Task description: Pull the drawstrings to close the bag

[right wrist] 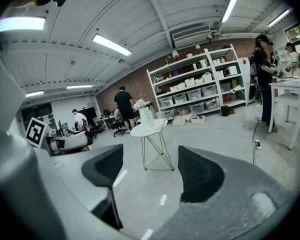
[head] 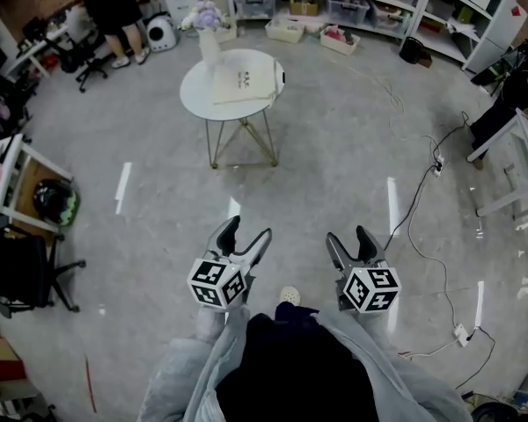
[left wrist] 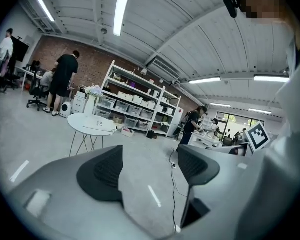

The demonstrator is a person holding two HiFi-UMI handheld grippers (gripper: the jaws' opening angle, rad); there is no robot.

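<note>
A cream cloth bag (head: 245, 82) lies flat on a small round white table (head: 198, 99) well ahead of me; the same bag (left wrist: 97, 125) (right wrist: 152, 124) shows on the table in both gripper views. My left gripper (head: 245, 235) hangs over the floor in front of my body, open, nothing between its jaws. My right gripper (head: 352, 239) is beside it, also open and empty. Both are far short of the table. The drawstrings cannot be made out from here.
A vase of flowers (head: 207, 26) stands at the table's far edge. Shelves with bins (head: 352, 3) line the back wall. A person (head: 114, 11) stands at the back left. Cables (head: 418, 218) trail across the floor at right, an office chair (head: 22, 271) at left.
</note>
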